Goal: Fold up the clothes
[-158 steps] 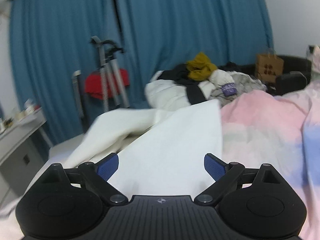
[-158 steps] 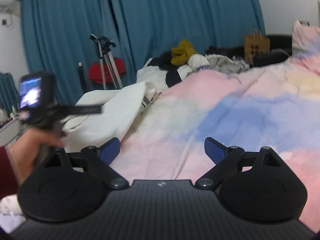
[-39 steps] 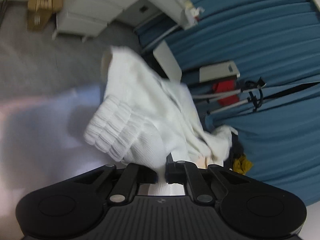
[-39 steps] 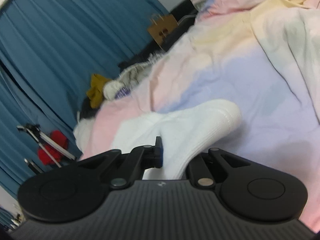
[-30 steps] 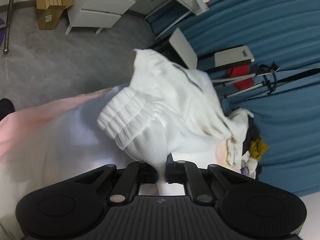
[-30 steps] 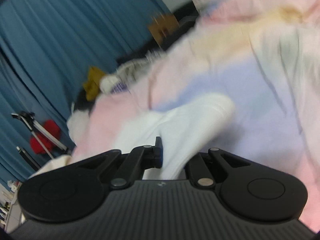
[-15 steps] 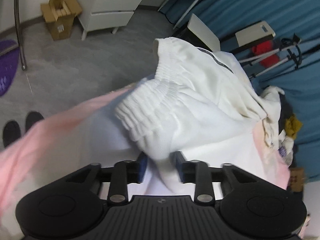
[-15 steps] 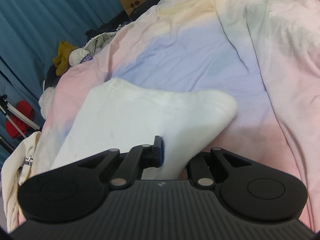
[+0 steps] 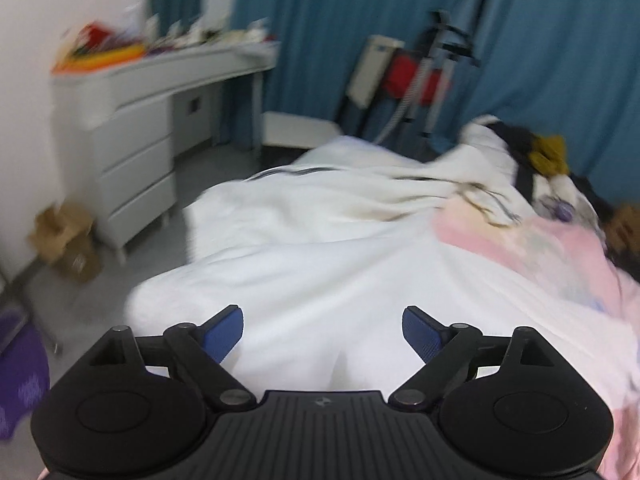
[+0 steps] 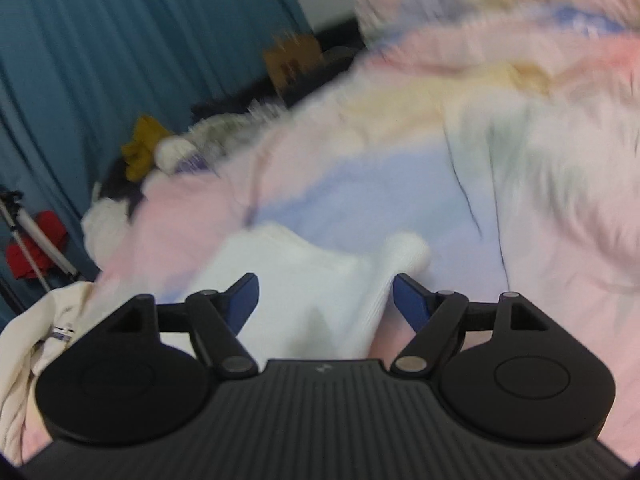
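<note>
Lying loose on the bed (image 10: pixel 540 208): one white knit garment (image 9: pixel 320 264), spread over the pastel bedding. Left hand-held gripper (image 9: pixel 323 330): jaws wide, holding nothing, above the cloth. Right hand-held gripper (image 10: pixel 325 300): jaws wide, empty, a cuff between the fingers but ungripped. Risk: the released fold may slacken or slide toward the bed edge seen in the left view; both views are motion-blurred. Change: half a second ago each gripper pinched the garment; both have since let go.
</note>
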`<state>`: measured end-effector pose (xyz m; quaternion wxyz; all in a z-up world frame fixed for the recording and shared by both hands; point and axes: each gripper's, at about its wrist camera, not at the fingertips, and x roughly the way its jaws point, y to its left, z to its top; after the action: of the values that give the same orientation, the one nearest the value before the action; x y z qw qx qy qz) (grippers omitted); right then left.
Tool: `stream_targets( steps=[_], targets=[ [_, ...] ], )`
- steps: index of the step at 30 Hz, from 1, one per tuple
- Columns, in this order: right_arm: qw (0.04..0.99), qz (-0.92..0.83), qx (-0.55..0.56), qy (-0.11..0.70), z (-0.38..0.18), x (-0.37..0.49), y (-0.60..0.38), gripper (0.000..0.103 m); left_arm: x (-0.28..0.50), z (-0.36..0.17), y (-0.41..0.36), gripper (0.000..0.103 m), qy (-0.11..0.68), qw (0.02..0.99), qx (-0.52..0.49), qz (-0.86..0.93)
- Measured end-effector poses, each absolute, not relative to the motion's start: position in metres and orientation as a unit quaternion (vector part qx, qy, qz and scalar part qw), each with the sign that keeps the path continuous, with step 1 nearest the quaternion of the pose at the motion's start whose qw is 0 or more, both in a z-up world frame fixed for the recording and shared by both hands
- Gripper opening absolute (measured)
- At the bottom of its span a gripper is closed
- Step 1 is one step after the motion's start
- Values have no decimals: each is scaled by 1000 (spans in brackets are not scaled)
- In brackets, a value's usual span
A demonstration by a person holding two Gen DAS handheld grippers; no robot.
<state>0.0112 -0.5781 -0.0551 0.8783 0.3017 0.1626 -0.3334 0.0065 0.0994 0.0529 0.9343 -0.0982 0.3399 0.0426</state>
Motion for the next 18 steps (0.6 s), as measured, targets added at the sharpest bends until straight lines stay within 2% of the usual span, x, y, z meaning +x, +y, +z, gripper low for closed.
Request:
stream_targets(
  steps=[6, 9, 18],
  targets=[
    [925, -247, 252, 138, -25, 7, -530, 77, 40, 48, 18, 90, 315, 946, -78, -10],
    [936, -216, 236, 147, -22, 17, -512, 77, 57, 41, -14, 95, 307, 948, -79, -28],
    [950, -94, 211, 211, -37, 66, -458, 76, 112, 6, -67, 99, 306, 950, -22, -51]
  ],
)
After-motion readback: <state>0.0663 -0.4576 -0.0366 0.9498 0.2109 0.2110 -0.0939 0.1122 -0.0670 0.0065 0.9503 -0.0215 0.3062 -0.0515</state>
